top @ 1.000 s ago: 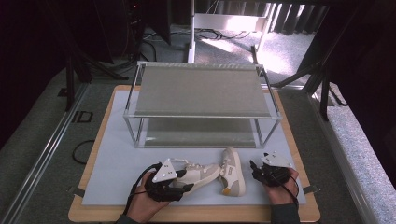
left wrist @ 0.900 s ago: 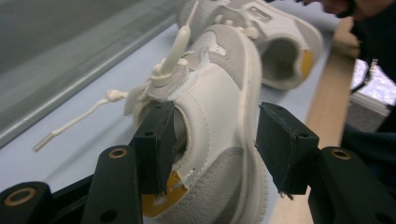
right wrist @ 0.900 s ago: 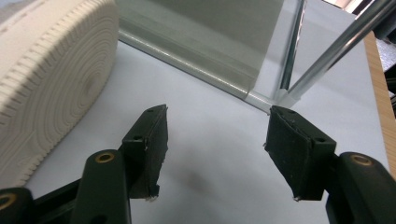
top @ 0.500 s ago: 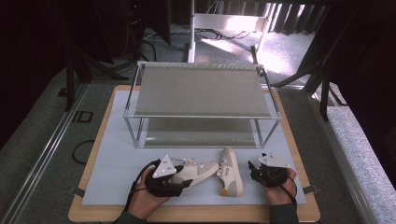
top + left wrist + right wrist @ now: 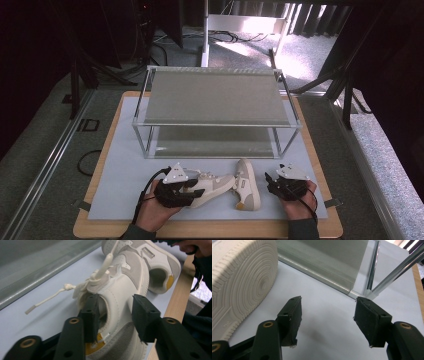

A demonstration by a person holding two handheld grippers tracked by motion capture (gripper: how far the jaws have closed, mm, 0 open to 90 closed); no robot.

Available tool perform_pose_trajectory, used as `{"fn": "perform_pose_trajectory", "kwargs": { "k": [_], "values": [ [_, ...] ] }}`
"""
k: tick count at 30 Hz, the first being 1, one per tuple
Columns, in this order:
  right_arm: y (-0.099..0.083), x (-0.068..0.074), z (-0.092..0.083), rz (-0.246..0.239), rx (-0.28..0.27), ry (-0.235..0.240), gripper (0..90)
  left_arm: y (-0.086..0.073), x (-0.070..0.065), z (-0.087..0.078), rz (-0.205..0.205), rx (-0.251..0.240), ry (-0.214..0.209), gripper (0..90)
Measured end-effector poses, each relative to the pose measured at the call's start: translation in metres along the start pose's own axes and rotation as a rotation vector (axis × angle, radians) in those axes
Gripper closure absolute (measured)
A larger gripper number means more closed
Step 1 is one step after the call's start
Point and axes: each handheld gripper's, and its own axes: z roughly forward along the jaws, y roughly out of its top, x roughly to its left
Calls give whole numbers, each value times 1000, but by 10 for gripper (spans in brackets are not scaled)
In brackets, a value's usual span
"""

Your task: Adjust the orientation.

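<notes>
Near shoe (image 5: 117, 302) lying on its side near the front edge of the pale mat (image 5: 120, 175), toe toward the second shoe (image 5: 246, 184); left gripper (image 5: 115, 315) straddling the heel collar, one jaw inside the opening, the other outside; jaws have just been closing, outer pad looking a touch off the leather, so not yet clamped; judgement: finish the close squarely on the collar wall, clear of the laces, before lifting; right gripper (image 5: 327, 320) idling with jaws apart, nothing between, beside the second shoe's sole; wire shelf (image 5: 215, 95) standing behind
</notes>
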Motion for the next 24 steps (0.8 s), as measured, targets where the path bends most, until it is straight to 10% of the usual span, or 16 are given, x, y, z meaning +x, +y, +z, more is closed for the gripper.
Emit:
{"fn": "perform_pose_trajectory", "kwargs": {
  "k": [14,24],
  "values": [
    [0,0,0,-4,-3,-6,385,-2,6,-8,-70,-75,-24,849],
    [-1,0,0,-6,-3,-11,384,-1,10,-16,-69,-83,160,859]
  ]
}}
